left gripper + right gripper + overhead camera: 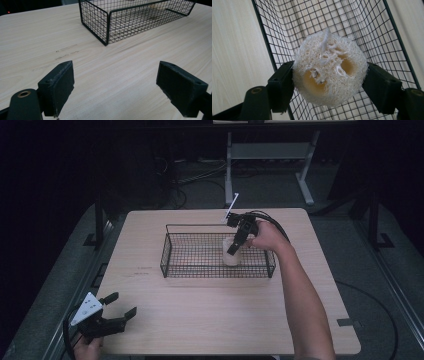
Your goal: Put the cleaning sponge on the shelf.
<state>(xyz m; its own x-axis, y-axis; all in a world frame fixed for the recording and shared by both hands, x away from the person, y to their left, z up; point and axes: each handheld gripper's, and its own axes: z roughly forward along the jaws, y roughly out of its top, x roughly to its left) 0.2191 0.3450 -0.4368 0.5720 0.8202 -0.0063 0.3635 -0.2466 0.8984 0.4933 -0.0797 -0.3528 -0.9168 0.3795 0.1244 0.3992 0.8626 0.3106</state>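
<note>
Black tongs [116,306] with square pads, brass screws, grey triangular plate.

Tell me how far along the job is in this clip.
Done: the right tongs have gripped the loofah and carried it over the wire basket. In hand: lowering it inside. Left: release it onto the basket floor and withdraw. The left tongs wait open above the table.

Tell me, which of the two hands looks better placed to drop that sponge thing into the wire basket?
The right. The right gripper already clamps the loofah sponge over the wire basket. The left gripper waits open at the table's near left corner, away from the basket.
</note>
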